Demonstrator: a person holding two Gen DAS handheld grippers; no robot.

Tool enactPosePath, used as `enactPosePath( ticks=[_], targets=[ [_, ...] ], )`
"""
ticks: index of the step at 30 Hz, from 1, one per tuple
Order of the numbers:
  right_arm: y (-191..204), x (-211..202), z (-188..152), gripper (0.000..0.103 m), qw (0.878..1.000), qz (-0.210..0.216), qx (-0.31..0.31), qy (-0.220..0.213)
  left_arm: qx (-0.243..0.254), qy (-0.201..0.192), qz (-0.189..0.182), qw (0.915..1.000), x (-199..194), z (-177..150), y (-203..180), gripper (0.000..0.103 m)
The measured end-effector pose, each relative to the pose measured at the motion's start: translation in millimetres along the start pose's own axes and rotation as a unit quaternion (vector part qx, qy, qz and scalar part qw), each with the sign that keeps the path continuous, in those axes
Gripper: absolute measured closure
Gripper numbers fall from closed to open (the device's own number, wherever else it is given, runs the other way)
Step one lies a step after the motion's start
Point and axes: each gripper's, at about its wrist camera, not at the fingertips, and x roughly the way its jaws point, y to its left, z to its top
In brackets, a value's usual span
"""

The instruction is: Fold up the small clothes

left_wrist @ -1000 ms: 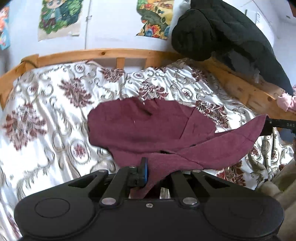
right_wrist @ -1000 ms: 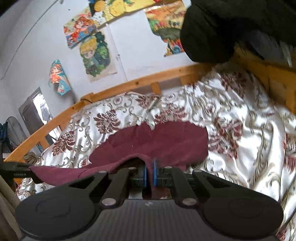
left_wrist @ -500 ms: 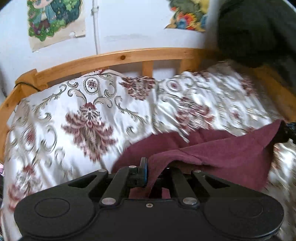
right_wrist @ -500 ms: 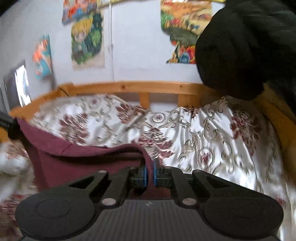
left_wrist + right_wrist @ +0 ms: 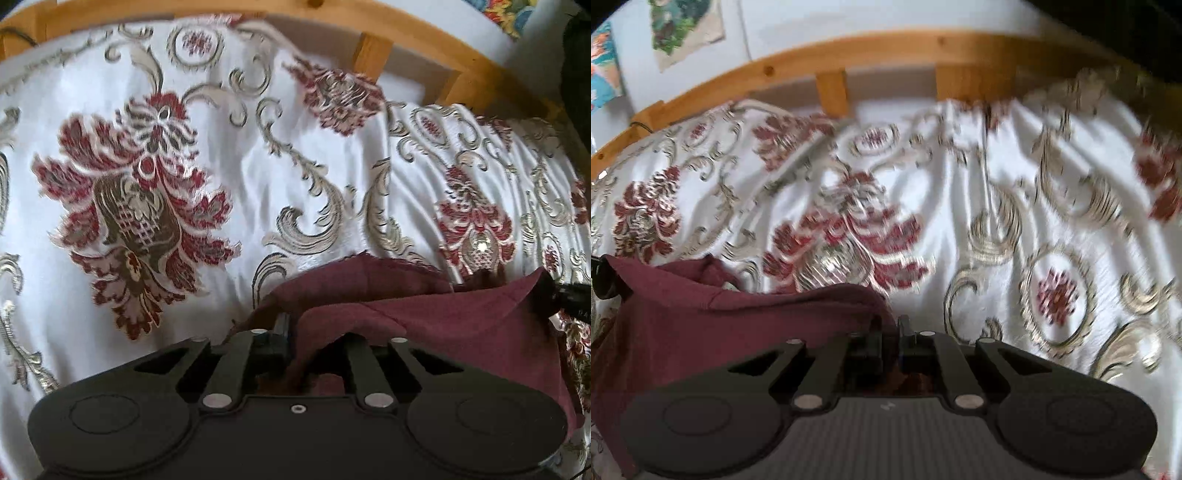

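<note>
Left claw (image 5: 314, 332): in the left wrist view its jaws have just been opening; the maroon garment (image 5: 461, 332) drapes over the right finger and lies between the two, and whether the pads bear on it any longer cannot be told, since the fold hides the gap
Maroon garment: a small soft piece lying on the bed near its head rail, bunched in loose folds; it spans from one claw to the other, one corner at each
Bedspread (image 5: 258, 166): white and glossy, with red flowers and grey scrolls, rumpled; it looks slick, so cloth laid on it may well slide
Head rail (image 5: 886, 55): wooden, with short uprights, running along the far edge of the bed
Right claw (image 5: 890, 334): in the right wrist view its jaws have just been opening too; a narrow slot shows between the fingers, the garment's edge humps up against the left finger and dark red cloth shows below the slot, so the grip looks to be loosening, though contact cannot be judged
Handling: light, limp knit with no stiffness; it will sag and crease wherever unsupported
Where to hold: judged best at two corners or along a hem, pinched through both layers, keeping the edge taut between the claws
</note>
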Motion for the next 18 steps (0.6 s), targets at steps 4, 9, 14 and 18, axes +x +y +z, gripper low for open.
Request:
enactPosePath(
  ticks=[4, 9, 14, 18],
  targets=[
    [-18, 3, 0, 0.029, 0.999, 0.004, 0.039, 0.006, -0.03, -0.013, -0.033, 0.9989, -2, 6, 20, 0.039],
    [-26, -25, -5, 0.003, 0.997, 0.057, 0.049, -0.016, -0.036, -0.097, -0.067, 0.9924, -41, -2, 49, 0.004],
    [-12, -62, -32, 0.0, 0.997, 0.051, 0.034, -0.054, -0.035, -0.129, -0.067, 0.9887, -75, -38, 60, 0.001],
    [10, -85, -73, 0.0, 0.996, 0.044, 0.015, -0.072, -0.008, -0.114, -0.047, 0.9923, -84, -78, 46, 0.001]
  ],
)
